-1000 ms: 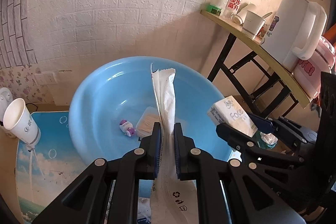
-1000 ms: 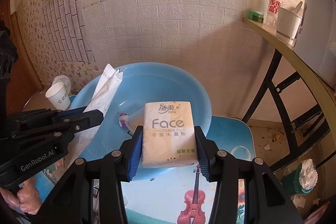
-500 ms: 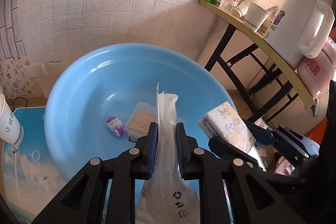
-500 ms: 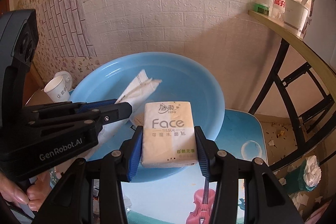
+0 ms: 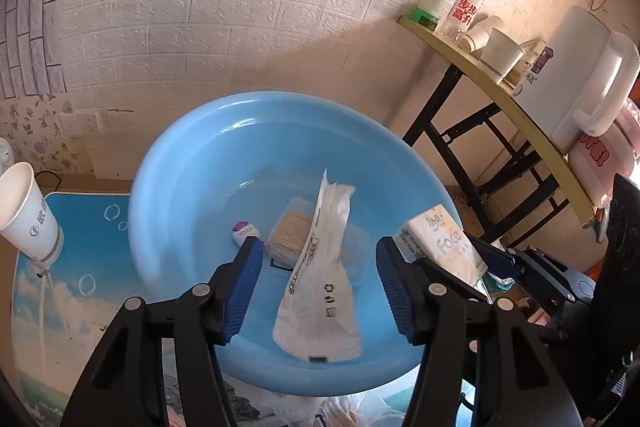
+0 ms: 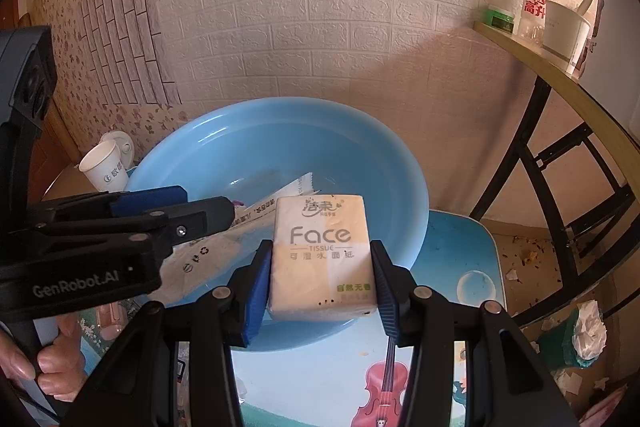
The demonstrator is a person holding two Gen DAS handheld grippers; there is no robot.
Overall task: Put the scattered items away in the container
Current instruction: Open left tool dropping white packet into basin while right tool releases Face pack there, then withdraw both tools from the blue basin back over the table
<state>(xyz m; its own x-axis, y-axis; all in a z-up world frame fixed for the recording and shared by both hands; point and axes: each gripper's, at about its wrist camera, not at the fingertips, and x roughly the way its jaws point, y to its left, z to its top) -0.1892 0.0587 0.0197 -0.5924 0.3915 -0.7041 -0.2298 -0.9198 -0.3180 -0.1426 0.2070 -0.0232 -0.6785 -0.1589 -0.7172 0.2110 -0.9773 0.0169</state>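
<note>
The white wrapper packet lies in the blue basin, its narrow end over the clear box of toothpicks, with a small purple-and-white toy just beside that box. The left gripper sits above it, its jaws opening and spread either side of the packet without touching it. To the right, the right gripper has its jaws pinching the Face tissue pack over the basin's near rim. A paper cup stands on the desk, left of the basin.
</note>
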